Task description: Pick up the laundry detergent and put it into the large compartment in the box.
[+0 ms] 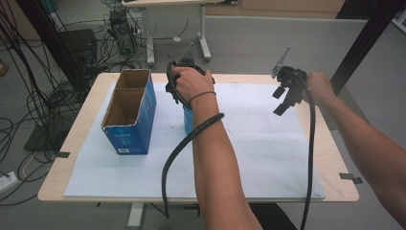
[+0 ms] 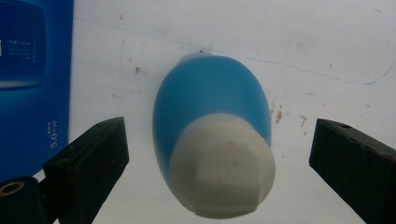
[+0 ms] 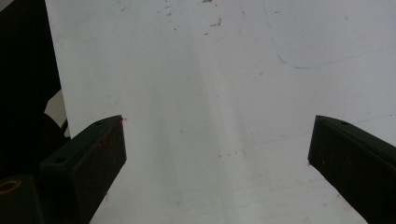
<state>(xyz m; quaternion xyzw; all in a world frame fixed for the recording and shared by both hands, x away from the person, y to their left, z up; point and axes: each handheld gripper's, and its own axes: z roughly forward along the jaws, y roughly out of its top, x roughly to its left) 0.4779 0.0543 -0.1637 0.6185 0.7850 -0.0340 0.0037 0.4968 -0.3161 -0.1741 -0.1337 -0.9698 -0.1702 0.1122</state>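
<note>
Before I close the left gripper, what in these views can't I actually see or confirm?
- Bottle: in the high view the left hand and forearm cover most of it; its base can't be seen.
- Box: the floor of both compartments lies in shadow in the high view; contents can't be told.
- Box print: cut off by the left edge of the left gripper view and too small to read.
- Right gripper: open over bare mat; height above it unclear.

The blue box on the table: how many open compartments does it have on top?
2. The blue box stands at the table's left side with two open compartments: the far compartment and the near compartment. I cannot see to the bottom of either.
</note>
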